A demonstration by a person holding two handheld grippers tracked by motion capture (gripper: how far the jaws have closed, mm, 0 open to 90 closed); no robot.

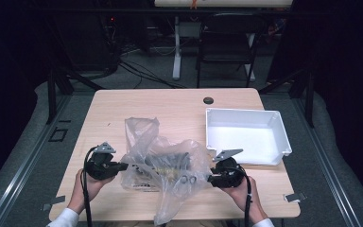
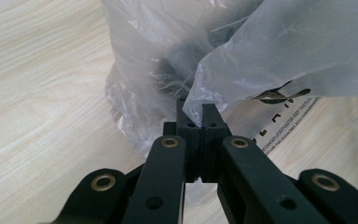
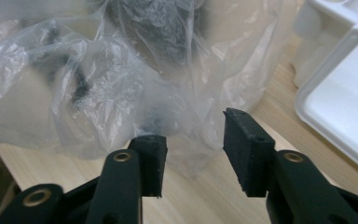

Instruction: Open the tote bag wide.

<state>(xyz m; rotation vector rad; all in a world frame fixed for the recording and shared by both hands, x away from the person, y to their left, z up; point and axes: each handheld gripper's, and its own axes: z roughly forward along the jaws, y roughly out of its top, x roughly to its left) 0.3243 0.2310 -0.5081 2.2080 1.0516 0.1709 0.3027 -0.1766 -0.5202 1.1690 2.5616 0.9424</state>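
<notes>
My left gripper (image 2: 200, 116) is clenched on the clear plastic bag's (image 1: 163, 165) edge at mid-tabletop (image 1: 179, 101); my right gripper (image 3: 193, 140) is released, nothing pinched. Pulling one-sided, I risk tearing the film or spilling the dark parts (image 1: 170, 165) short of the white tray (image 1: 283, 137).

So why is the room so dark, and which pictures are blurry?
High view: light falls on the table alone, surroundings nearly black, slightly soft. Left gripper view: plastic bag up close, hazy. Right gripper view: the white tray glares, out of focus; fingers sharper.
</notes>
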